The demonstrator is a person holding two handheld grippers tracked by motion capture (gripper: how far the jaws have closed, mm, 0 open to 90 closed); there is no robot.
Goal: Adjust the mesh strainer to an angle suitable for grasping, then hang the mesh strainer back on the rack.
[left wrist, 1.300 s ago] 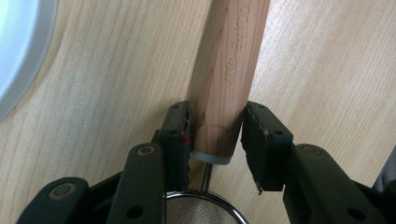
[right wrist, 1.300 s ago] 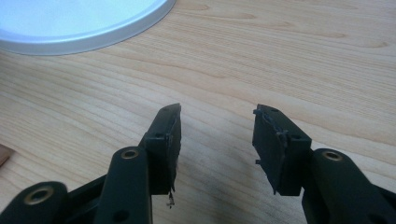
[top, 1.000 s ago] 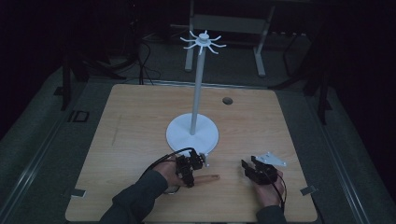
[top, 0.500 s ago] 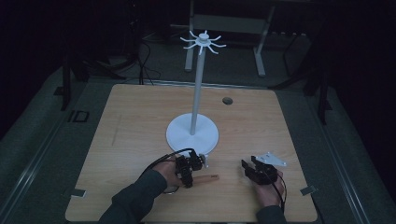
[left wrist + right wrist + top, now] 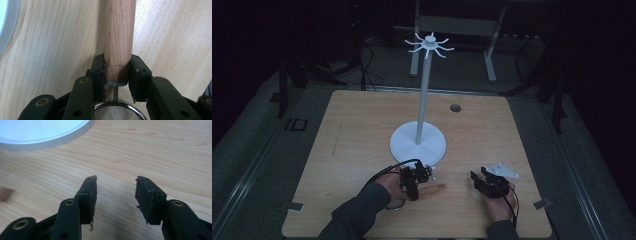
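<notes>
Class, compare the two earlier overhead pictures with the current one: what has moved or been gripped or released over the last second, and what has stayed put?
Nothing visibly changed. The left gripper is still shut on the wooden handle of the strainer, low on the table. The right gripper stays open and empty, and the white stand has not shifted.

The wooden handle (image 5: 119, 37) bears burnt-in lettering "KITCHEN" (further letters run past the frame edge)

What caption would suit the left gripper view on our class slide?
Left gripper shut on a strainer's wooden handle above the table, mesh bowl below.
</notes>
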